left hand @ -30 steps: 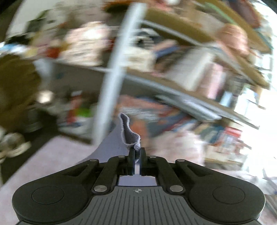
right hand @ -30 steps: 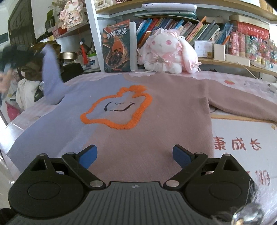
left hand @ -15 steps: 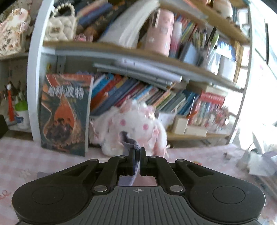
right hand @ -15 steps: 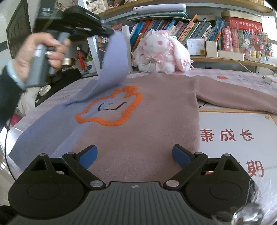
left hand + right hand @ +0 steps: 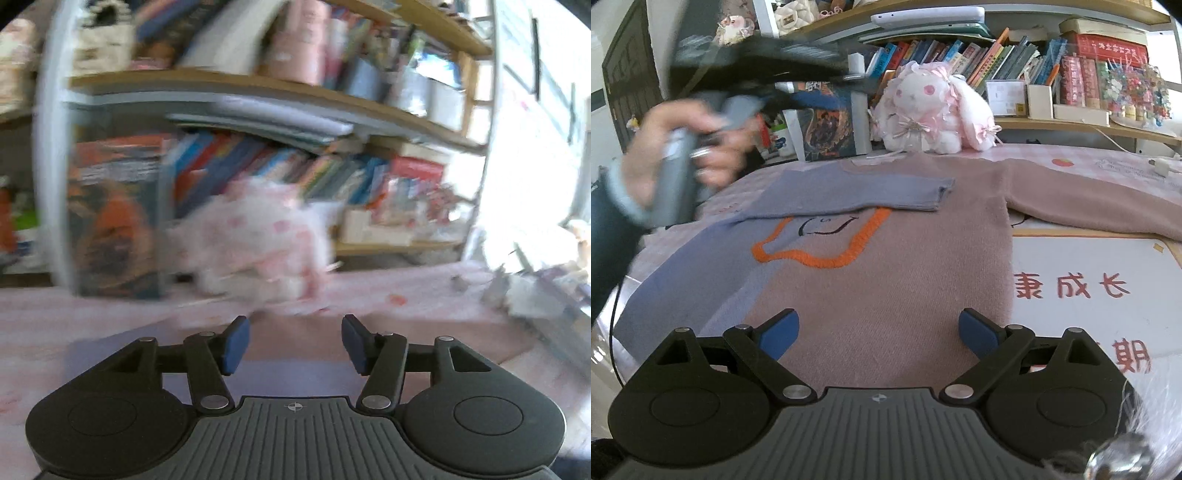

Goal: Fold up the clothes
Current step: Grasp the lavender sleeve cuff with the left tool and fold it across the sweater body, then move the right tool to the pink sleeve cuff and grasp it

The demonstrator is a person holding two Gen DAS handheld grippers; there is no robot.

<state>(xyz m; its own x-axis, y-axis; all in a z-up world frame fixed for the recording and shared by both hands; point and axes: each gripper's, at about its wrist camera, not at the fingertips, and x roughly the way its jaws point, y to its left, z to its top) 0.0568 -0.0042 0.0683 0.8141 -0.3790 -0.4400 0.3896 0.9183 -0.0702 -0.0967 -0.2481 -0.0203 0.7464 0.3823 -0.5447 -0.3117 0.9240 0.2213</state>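
Note:
A mauve and lavender sweater (image 5: pixel 886 273) with an orange-outlined motif lies flat on the table. Its lavender left sleeve (image 5: pixel 857 194) lies folded across the chest, cuff toward the right. Its mauve right sleeve (image 5: pixel 1089 206) stretches out to the right. My left gripper (image 5: pixel 293 345) is open and empty above the lavender cloth (image 5: pixel 288 373); that view is blurred. In the right wrist view the left tool (image 5: pixel 738 85) is held up at the upper left. My right gripper (image 5: pixel 877 334) is open and empty, low over the sweater's hem.
A pink plush rabbit (image 5: pixel 931 110) and an upright book (image 5: pixel 827 125) stand at the table's back edge under shelves of books (image 5: pixel 979 62). A white mat with red characters (image 5: pixel 1071 288) lies right of the sweater. A white adapter (image 5: pixel 1161 166) sits far right.
My left gripper carried the lavender sleeve up and across the sweater, then opened and let it go; the sleeve now lies folded on the chest. My right gripper stayed open and nearly still.

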